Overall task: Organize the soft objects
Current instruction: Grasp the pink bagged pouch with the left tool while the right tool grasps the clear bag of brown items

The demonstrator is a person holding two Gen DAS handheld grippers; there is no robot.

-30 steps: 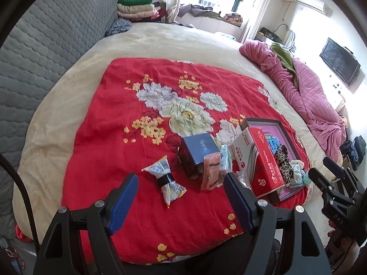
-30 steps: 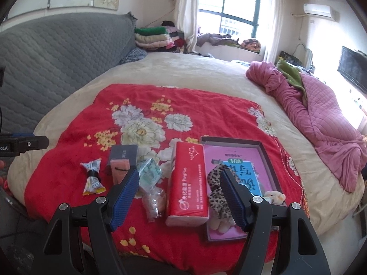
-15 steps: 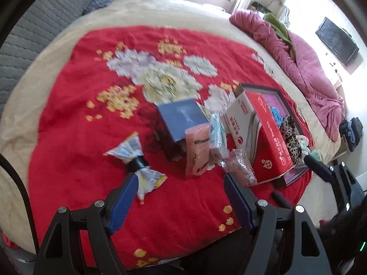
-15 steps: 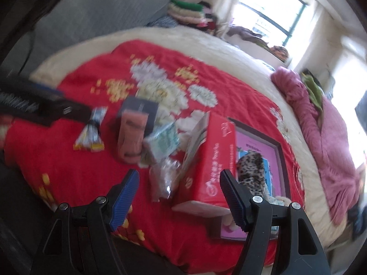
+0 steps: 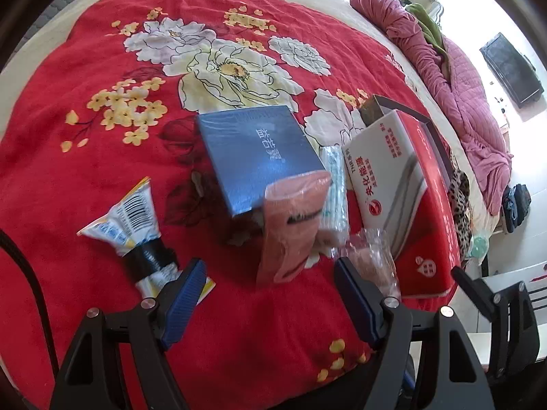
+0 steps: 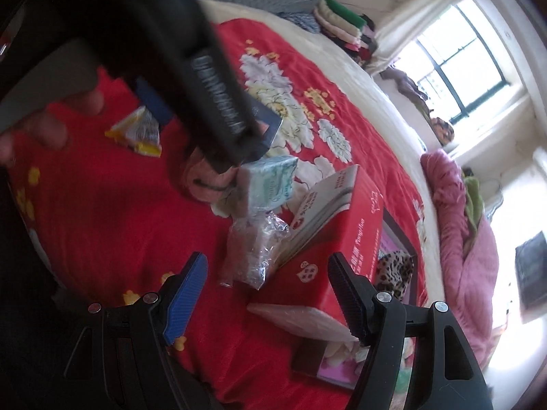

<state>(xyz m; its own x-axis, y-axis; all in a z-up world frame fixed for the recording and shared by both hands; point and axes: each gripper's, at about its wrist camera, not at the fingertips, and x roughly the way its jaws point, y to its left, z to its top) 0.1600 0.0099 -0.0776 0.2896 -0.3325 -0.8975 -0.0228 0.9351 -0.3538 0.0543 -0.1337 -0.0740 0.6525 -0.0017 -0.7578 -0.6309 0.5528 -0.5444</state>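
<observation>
On the red floral blanket (image 5: 85,157) lie a pink packaged soft item (image 5: 290,225), a pale green tissue pack (image 5: 335,188), a crinkled clear bag (image 5: 371,256) and a white-yellow pouch with a black band (image 5: 136,232). My left gripper (image 5: 270,294) is open and empty, just short of the pink item. My right gripper (image 6: 266,290) is open and empty, with the clear bag (image 6: 253,253) between and ahead of its fingers. The tissue pack (image 6: 270,184) and pink item (image 6: 208,181) lie beyond. The left gripper's body (image 6: 191,68) blocks the upper left of the right wrist view.
A blue box (image 5: 256,153) stands behind the pink item. A red and white tissue carton (image 5: 403,198) leans against a dark tray (image 6: 403,249) holding a leopard-print item (image 6: 393,270). A pink quilt (image 5: 461,75) lies at the right. Folded clothes (image 6: 342,24) are stacked far back.
Both grippers have moved forward and down toward the pile of items. The right gripper has tilted, and the left gripper's body now covers part of its view.
</observation>
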